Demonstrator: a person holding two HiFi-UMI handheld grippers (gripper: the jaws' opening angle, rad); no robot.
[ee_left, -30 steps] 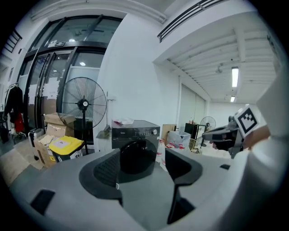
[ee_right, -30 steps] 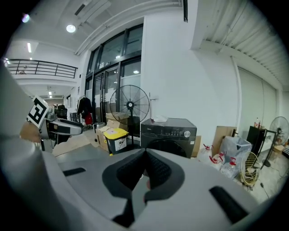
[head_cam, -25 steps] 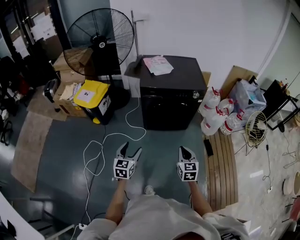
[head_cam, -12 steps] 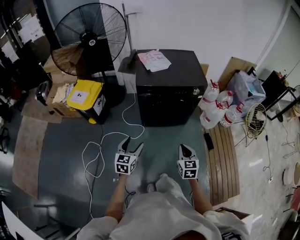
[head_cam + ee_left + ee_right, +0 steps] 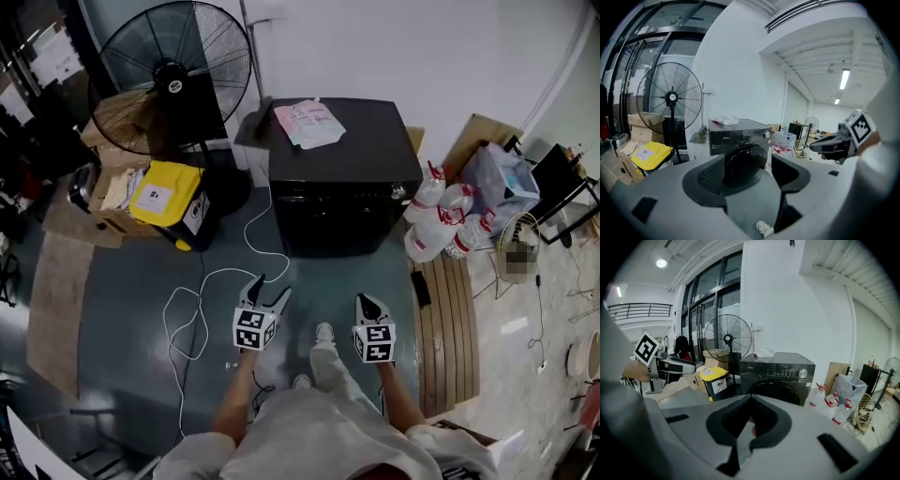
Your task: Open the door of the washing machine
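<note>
Door (image 5: pixel 339 225) shut, washing machine (image 5: pixel 345 155) well ahead. Left gripper (image 5: pixel 266 291) spread, empty; right gripper (image 5: pixel 365 301) pinched closed, empty. Close in squarely, catch door's edge.

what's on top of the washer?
A crumpled pink-and-white plastic bag lies on top of the washing machine, near its back left corner. What the bag covers or holds can't be seen.

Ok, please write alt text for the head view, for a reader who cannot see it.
From above, a person holds two empty grippers, the left gripper open and the right gripper shut, toward a black washing machine whose door is closed. A pedestal fan is left of it, water jugs right.
</note>
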